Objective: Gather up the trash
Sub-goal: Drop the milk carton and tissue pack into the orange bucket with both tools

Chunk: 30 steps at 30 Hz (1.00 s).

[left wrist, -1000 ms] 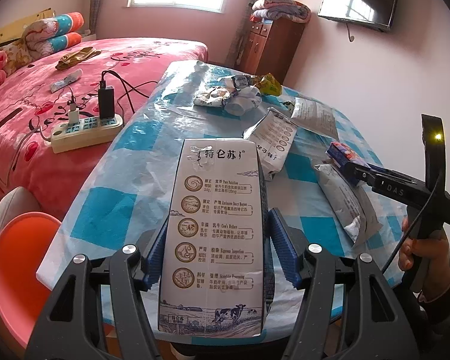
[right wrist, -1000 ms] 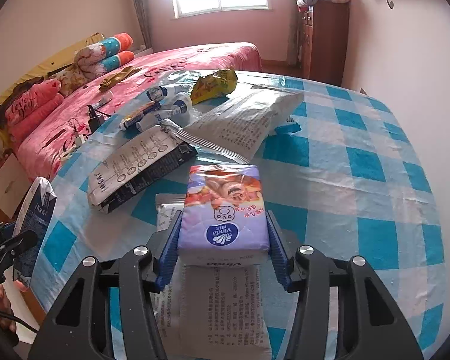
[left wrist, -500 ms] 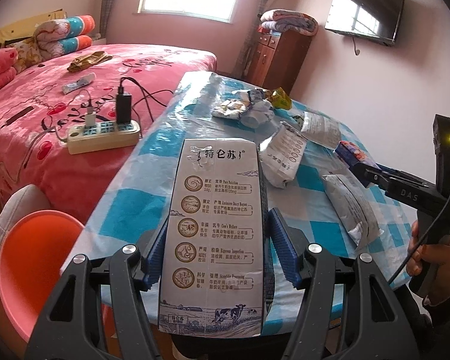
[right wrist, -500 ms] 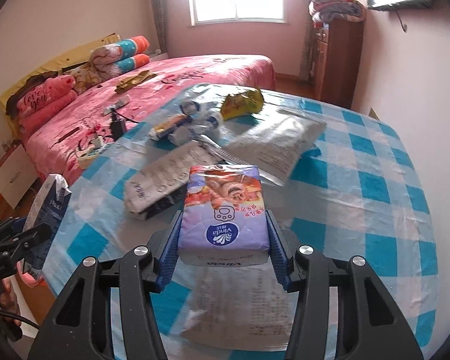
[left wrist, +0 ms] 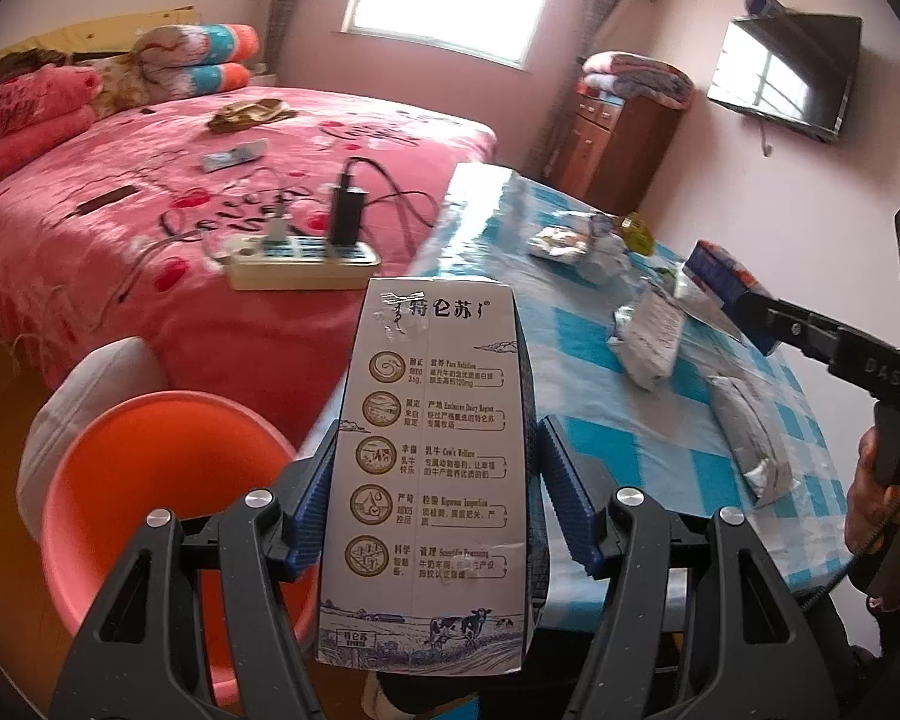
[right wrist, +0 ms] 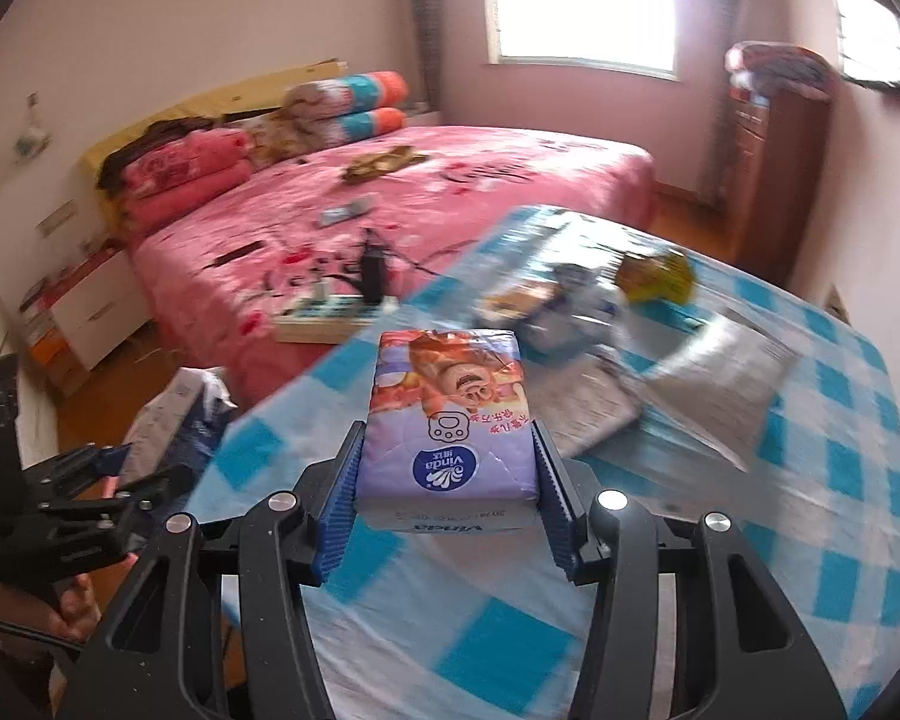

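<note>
My left gripper is shut on a tall white milk carton with printed round icons, held off the table's near-left corner beside an orange bin. My right gripper is shut on a purple tissue pack, lifted above the blue checked table. In the left wrist view the right gripper shows at the right edge with the tissue pack in its jaws. In the right wrist view the left gripper shows at lower left with the carton. Wrappers and a yellow packet lie on the table.
A pink bed runs along the table's left side, with a power strip and cables near its edge. A white bag sits behind the orange bin. A wooden cabinet and a wall television stand at the back.
Both grippers have drawn back and swung left with their loads. The left gripper and carton now hang beside the orange bin, off the table corner. The tissue pack has risen higher above the table.
</note>
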{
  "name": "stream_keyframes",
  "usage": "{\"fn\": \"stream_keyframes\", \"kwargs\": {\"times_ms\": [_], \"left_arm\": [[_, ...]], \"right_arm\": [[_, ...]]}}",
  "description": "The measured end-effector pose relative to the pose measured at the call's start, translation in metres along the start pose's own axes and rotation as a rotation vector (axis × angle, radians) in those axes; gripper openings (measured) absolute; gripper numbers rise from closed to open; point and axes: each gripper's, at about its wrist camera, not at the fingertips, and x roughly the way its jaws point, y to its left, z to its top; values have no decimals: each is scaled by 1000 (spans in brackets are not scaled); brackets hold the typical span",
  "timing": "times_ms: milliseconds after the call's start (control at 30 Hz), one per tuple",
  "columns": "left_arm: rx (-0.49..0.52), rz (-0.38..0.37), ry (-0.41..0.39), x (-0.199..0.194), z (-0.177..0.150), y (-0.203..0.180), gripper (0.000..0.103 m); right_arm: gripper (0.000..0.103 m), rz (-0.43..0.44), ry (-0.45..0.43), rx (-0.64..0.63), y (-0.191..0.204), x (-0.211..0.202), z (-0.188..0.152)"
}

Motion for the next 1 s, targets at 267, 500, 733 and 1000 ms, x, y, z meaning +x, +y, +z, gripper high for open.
{"fn": "stream_keyframes", "kwargs": {"times_ms": [267, 500, 733, 1000], "left_arm": [[-74, 99, 1, -12, -10, 50, 64], [-153, 193, 23, -17, -26, 96, 64], [-218, 247, 58, -12, -42, 129, 64], [-267, 384, 79, -7, -57, 157, 87]], "right_arm": [[53, 151, 39, -103, 70, 31, 16], [53, 310, 99, -190, 138, 66, 21], [54, 392, 148, -297, 196, 92, 14], [87, 393, 166, -298, 212, 113, 4]]}}
